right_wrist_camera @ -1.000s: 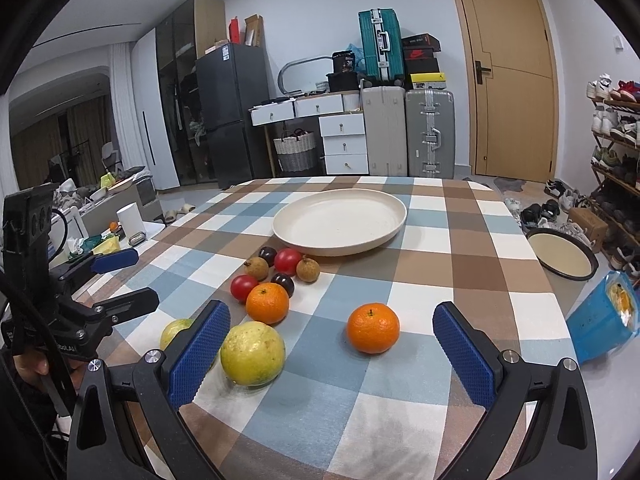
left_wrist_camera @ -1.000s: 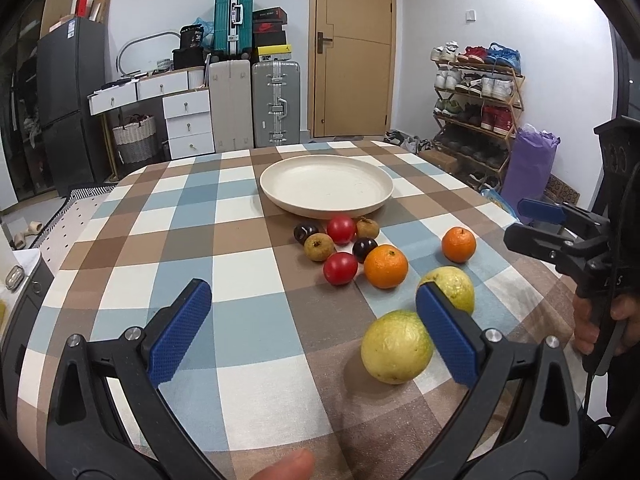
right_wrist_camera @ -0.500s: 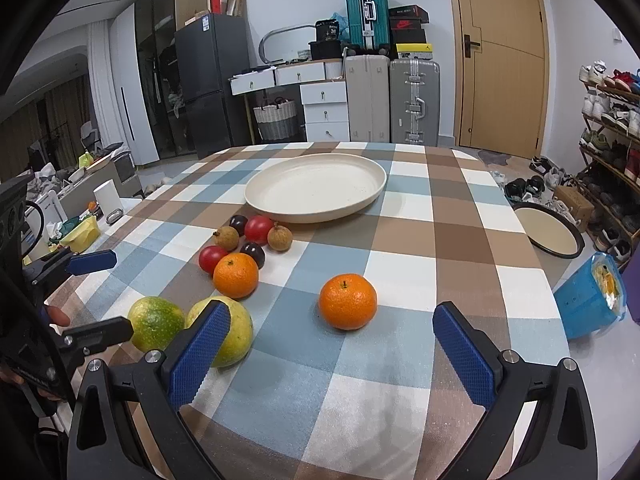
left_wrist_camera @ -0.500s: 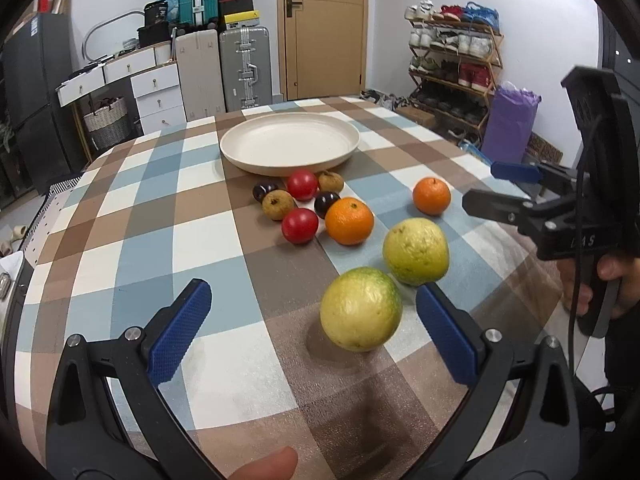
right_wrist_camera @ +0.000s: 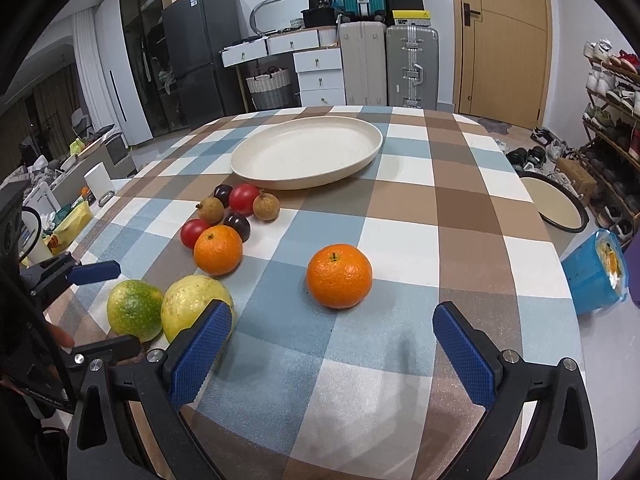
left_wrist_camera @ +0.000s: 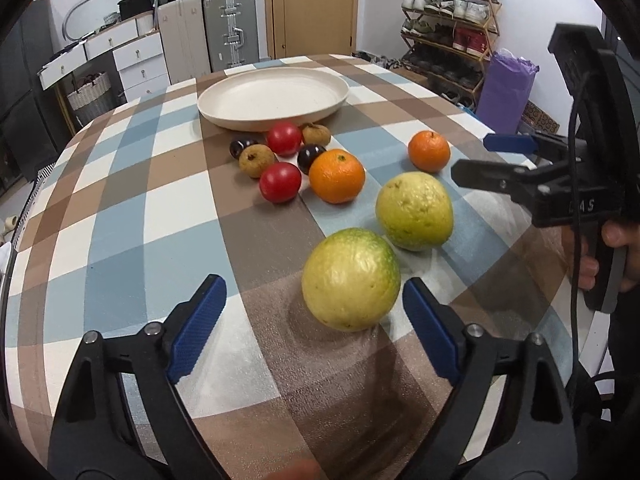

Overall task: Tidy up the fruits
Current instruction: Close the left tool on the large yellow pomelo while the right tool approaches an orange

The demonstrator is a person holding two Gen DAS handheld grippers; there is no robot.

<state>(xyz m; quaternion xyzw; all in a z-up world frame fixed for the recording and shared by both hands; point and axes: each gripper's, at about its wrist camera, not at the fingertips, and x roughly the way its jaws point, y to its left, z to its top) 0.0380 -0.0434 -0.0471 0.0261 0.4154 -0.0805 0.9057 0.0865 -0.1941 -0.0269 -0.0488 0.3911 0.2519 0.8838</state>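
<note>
Fruit loose on checked desk (left_wrist_camera: 120, 216), none yet on cream plate (left_wrist_camera: 272, 98) at far side. Left claw (left_wrist_camera: 316, 328) released, jaws wide, green-yellow citrus (left_wrist_camera: 351, 279) sitting between them, untouched. Right claw (right_wrist_camera: 332, 350) released too, orange (right_wrist_camera: 339, 276) just beyond its tips. Judged citrus firm, fairly heavy, round and prone to roll; rind pebbled, probably not slippery. Best gripped across widest middle, pads level, moderate squeeze.

Silver suitcases (right_wrist_camera: 412, 66), white drawers (right_wrist_camera: 320, 76), shoe rack (left_wrist_camera: 448, 36) behind checkered table (right_wrist_camera: 460, 216).
</note>
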